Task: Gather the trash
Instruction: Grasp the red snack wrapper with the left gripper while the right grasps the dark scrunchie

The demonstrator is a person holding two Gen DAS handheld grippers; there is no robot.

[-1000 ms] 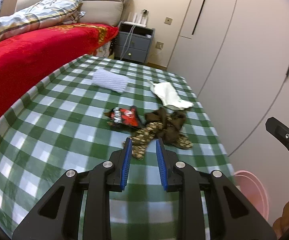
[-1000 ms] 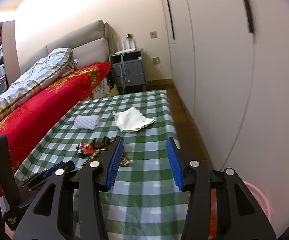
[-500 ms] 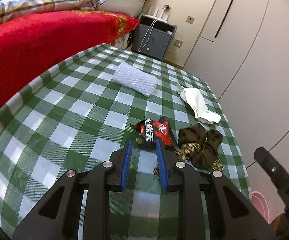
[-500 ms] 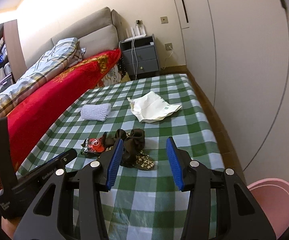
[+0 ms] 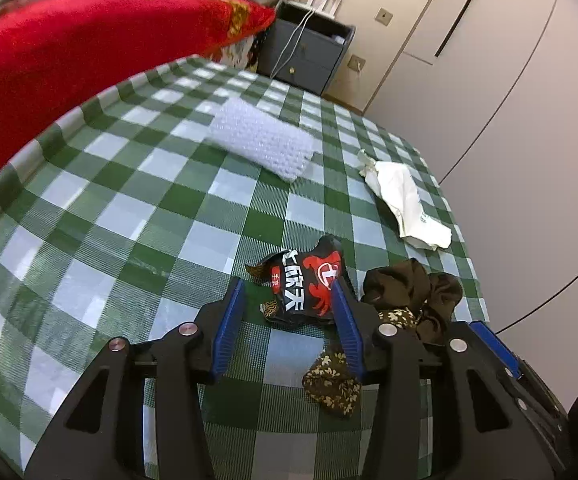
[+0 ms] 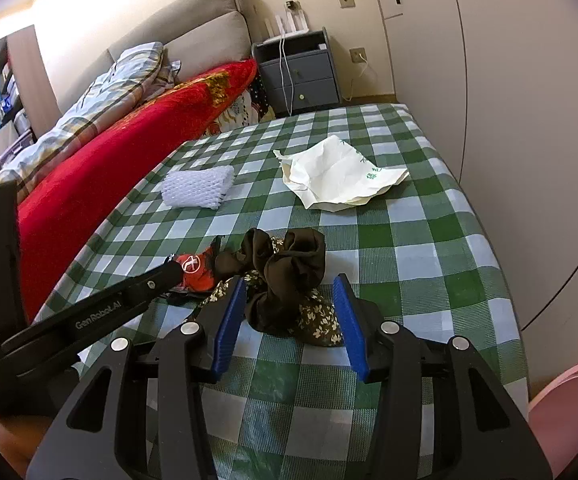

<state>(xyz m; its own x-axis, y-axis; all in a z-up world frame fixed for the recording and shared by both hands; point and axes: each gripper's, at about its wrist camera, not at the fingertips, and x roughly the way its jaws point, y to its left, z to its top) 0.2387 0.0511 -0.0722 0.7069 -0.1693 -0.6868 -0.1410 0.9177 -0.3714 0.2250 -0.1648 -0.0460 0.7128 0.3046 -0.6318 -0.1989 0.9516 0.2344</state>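
Plainly, nothing looked collected yet.

Left wrist view, progress: four items lay on the green-checked table [image 5: 89, 208]: a red-and-black snack wrapper [image 5: 305, 280], a dark floral cloth bundle [image 5: 409, 296], a white foam net sleeve [image 5: 261, 144] and a crumpled white paper bag [image 5: 405, 204].
Left wrist view, claw: the left claw [image 5: 287, 312] was spread apart, gripping nothing; the wrapper lay between its blue pads, near the table's front edge, apparently touching the right-hand pad.

Right wrist view, progress: all four pieces lay on the table; a pink bin [image 6: 569, 420] stood off the table's front right corner, probably where the trash belongs.
Right wrist view, claw: the right claw [image 6: 289, 312] was released and empty, the cloth bundle [image 6: 289, 280] between its pads.
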